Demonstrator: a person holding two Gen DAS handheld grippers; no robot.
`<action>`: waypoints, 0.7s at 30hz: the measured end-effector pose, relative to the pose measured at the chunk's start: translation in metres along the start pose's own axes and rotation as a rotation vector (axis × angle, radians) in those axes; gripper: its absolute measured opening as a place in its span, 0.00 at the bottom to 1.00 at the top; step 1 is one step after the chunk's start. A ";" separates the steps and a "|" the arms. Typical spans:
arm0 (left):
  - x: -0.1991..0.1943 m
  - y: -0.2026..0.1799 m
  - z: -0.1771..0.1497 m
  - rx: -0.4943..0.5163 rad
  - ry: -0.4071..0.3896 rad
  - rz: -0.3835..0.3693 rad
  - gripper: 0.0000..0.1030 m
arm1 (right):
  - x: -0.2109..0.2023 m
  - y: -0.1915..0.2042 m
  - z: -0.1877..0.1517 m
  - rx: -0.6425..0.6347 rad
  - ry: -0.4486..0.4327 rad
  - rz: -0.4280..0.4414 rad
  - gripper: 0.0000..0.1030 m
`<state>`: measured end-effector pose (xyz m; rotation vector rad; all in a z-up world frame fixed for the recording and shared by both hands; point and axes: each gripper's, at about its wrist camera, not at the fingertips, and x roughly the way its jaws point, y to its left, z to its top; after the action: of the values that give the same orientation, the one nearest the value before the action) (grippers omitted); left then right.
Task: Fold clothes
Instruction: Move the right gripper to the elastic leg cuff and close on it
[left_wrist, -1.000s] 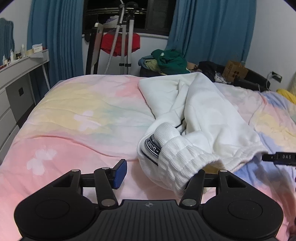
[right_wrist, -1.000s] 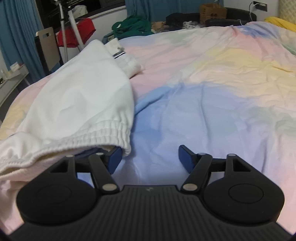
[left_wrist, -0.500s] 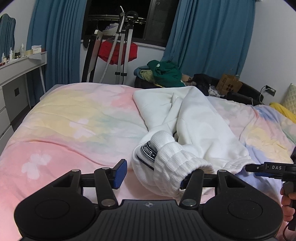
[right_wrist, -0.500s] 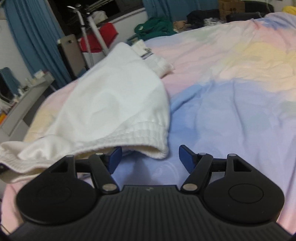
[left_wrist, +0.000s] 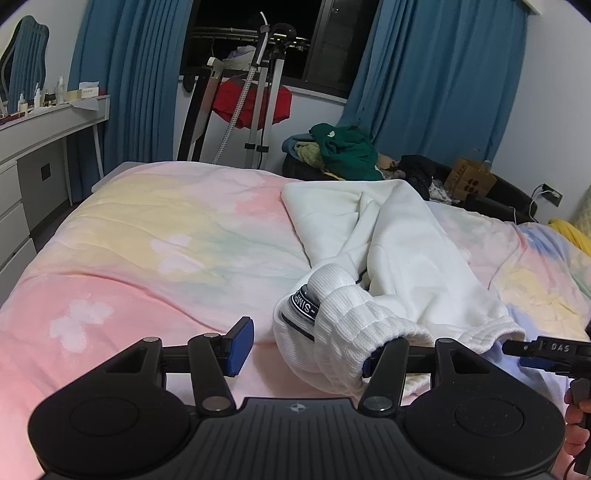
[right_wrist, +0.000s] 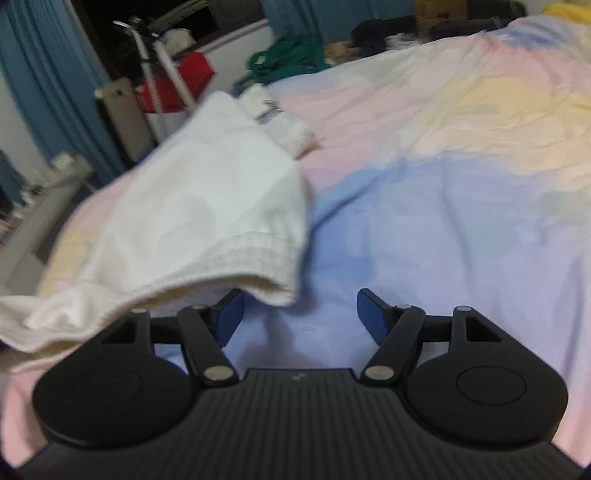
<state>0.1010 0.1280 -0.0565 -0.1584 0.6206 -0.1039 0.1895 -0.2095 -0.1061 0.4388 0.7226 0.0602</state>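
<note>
On bed (left_wrist: 155, 236), white garment (left_wrist: 406, 258) lies bunched across pastel cover. Left gripper (left_wrist: 306, 347) spread, ribbed waistband draped over one finger, pads not pressing. Right gripper (right_wrist: 299, 314) spread at garment's hem, hem lying over one finger, gap between pads bare.

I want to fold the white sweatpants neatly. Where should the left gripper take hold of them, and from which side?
Probably the ribbed waistband of the white sweatpants, bunched thick at the near edge. Approach low from the near side: the left gripper stands open there, with the band draped over its right finger, nothing pinched.
</note>
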 end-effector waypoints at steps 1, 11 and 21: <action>0.000 0.001 0.000 -0.002 0.002 0.000 0.55 | 0.001 0.001 0.000 0.001 0.004 0.023 0.68; -0.002 -0.001 -0.002 0.022 0.013 -0.002 0.55 | -0.001 -0.029 0.002 0.191 -0.007 -0.042 0.67; 0.002 -0.011 -0.009 0.091 0.038 0.020 0.53 | -0.004 0.020 0.002 -0.133 -0.092 -0.078 0.64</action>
<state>0.0972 0.1160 -0.0632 -0.0624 0.6543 -0.1164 0.1893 -0.1930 -0.0940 0.2841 0.6405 0.0148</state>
